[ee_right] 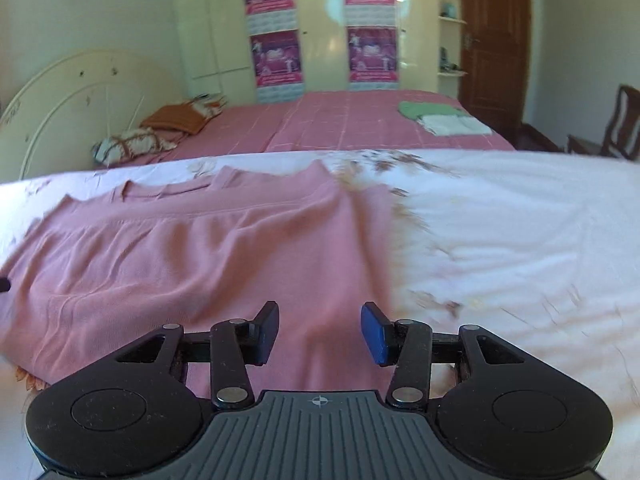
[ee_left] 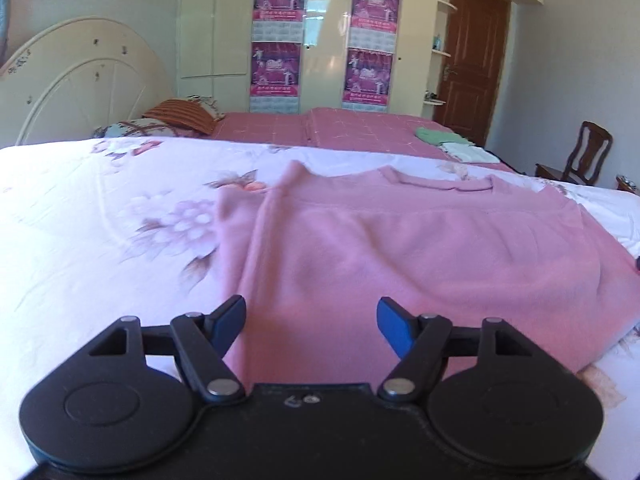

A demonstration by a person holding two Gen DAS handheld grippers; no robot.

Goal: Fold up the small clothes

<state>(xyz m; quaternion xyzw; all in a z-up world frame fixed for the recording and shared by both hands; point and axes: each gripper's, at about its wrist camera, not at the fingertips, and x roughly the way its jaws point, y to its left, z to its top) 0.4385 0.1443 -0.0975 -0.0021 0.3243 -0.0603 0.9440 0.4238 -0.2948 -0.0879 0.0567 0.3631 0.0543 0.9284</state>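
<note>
Both grippers are hovering open at the near hem of the pink top.

The pink top (ee_left: 400,248) is lying flat on the floral bedsheet (ee_left: 100,220), neckline away — laid out for folding. The left gripper (ee_left: 312,320) and right gripper (ee_right: 320,330) are gaping, holding nothing. The hem itself is hiding beneath both; motion blur is softening the cloth edges.

Garment (ee_left: 400,248): spread flat on the near bedsheet (ee_left: 100,220), neckline toward the far side.
Left gripper (ee_left: 312,320): above the garment's near left part.
Right gripper (ee_right: 320,328): above the garment's near right edge.
Far bed cover (ee_right: 340,124): behind the bedsheet.
Folded clothes (ee_right: 440,118): on the far bed cover, right.
Pillows (ee_right: 160,132): far left, by the headboard (ee_right: 80,96).
Wardrobe (ee_left: 320,32): behind the bed.
Door (ee_left: 472,60): right of the wardrobe.
Chair (ee_left: 580,156): far right, beside the bed.
</note>
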